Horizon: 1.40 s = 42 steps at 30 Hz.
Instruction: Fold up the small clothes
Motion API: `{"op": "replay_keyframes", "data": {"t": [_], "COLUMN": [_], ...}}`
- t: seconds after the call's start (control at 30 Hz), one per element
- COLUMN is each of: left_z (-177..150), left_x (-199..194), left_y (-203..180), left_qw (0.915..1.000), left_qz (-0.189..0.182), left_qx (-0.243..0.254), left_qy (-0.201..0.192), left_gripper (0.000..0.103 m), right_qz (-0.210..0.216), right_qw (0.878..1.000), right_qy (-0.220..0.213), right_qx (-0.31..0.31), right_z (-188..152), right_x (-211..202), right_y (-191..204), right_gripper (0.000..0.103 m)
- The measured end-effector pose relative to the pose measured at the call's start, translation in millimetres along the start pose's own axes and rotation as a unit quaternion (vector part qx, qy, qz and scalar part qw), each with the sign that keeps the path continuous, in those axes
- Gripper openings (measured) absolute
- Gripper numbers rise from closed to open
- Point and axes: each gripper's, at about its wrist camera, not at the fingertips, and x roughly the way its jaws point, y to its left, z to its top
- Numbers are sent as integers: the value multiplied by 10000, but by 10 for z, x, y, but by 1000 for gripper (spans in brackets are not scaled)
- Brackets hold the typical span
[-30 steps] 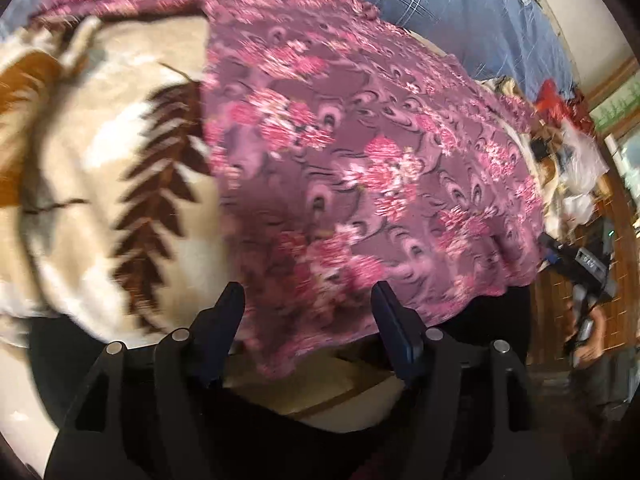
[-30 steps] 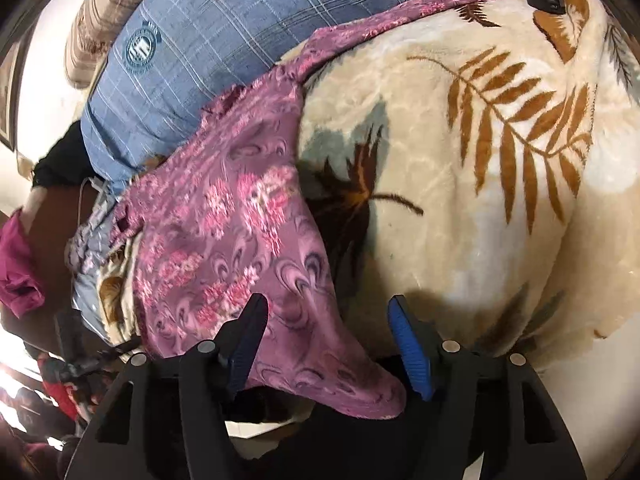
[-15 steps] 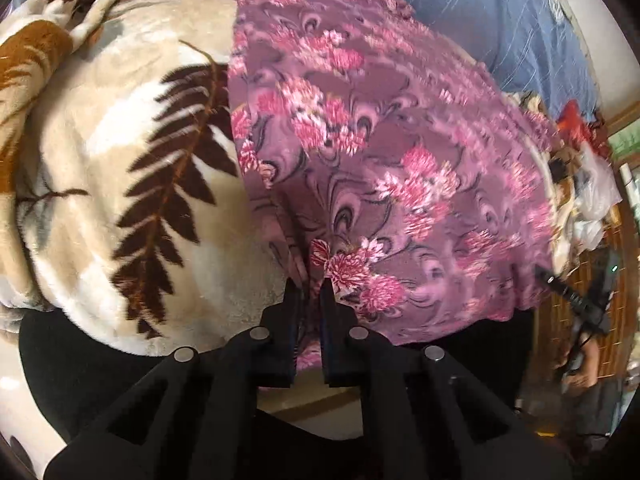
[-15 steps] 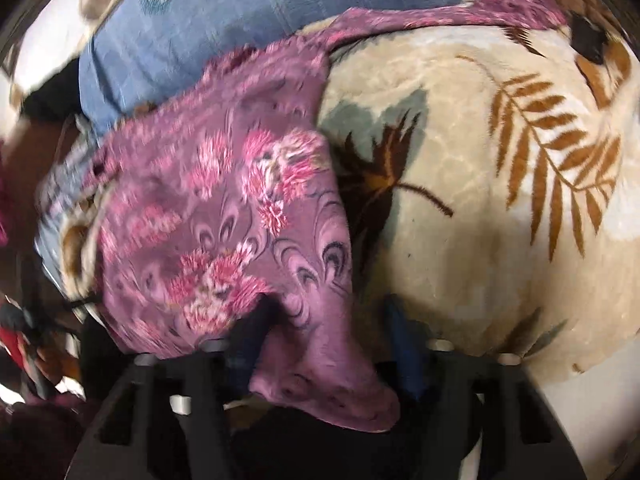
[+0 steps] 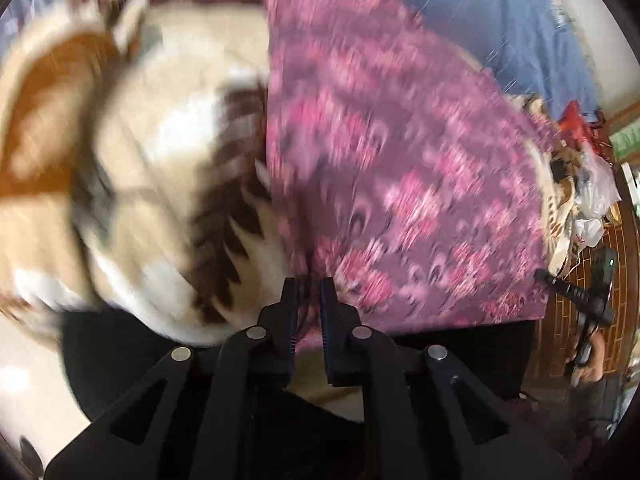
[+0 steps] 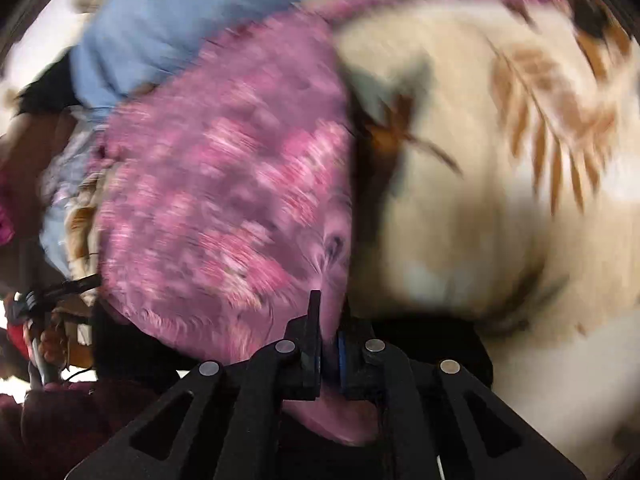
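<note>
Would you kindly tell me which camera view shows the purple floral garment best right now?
The left wrist view: the purple floral garment spreads widely across it, though blurred, with the left tool shut on its near edge. The right wrist view shows a narrower, more smeared part, its hem pinched in the right tool.

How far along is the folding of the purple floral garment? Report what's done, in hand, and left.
Done: both tools have just closed on the purple floral garment, the left tool and right tool each pinching its near edge. In hand: that two-point grip. Left: every fold; the garment lies spread open on the leaf-print blanket.
</note>
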Motion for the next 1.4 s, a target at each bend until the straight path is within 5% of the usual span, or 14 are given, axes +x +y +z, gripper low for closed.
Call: {"op": "replay_keyframes", "data": {"t": [0.1,0.2,0.27,0.37,0.43,0.57,0.63,0.67,0.73,0.83,1.0,1.3,1.37,1.4], "left_z": [313,716,946,1144,1197,1212,1252,1272,1313,1339,1408,1526,1583,1613], "left_x": [-309,-207,45,537,830,749,753,770,829,872,932,983,983,982], "left_y": [-155,-374,-436,-440,-444,-598,-588,-580,-584,-610,-681,-746,-757,-766], "left_qw": [9962,9928,9928,9966,9977,9953,9959,9962,9965,9962,9957,9950,9952,9951], "left_qz": [126,25,17,83,356,192,79,65,47,81,241,276,153,109], "left_qx": [395,565,509,272,145,545,552,539,483,422,505,728,746,764], "left_qy": [-768,-1059,-1085,-771,-562,-777,-706,-685,-673,-755,-738,-628,-615,-617], "left_gripper": [16,45,50,50,50,55,57,57,57,59,64,65,65,65], "right_qz": [216,511,527,247,-183,374,411,255,-148,-558,-826,-889,-727,-660], "right_qw": [9960,9838,9789,9783,9874,9826,9667,9534,9258,9034,8837,8493,8468,8467], "right_qy": [-872,-1700,-1943,-2012,-1538,-1808,-2414,-2759,-3151,-3144,-3195,-3714,-3760,-3774], "right_qx": [-23,-235,-361,-439,-335,184,739,1191,2084,2863,3319,3644,3692,3692], "right_z": [280,734,949,1178,1263,1407,1549,1633,1783,2003,2357,2789,2818,2845], "right_x": [-350,-481,-375,57,425,174,-142,-318,-532,-546,-312,-99,-88,-90], "right_y": [88,332,431,601,545,267,-73,-359,-937,-1566,-2034,-2305,-2369,-2357], "right_gripper": [16,24,22,19,17,18,28,39,43,43,43,45,37,23]}}
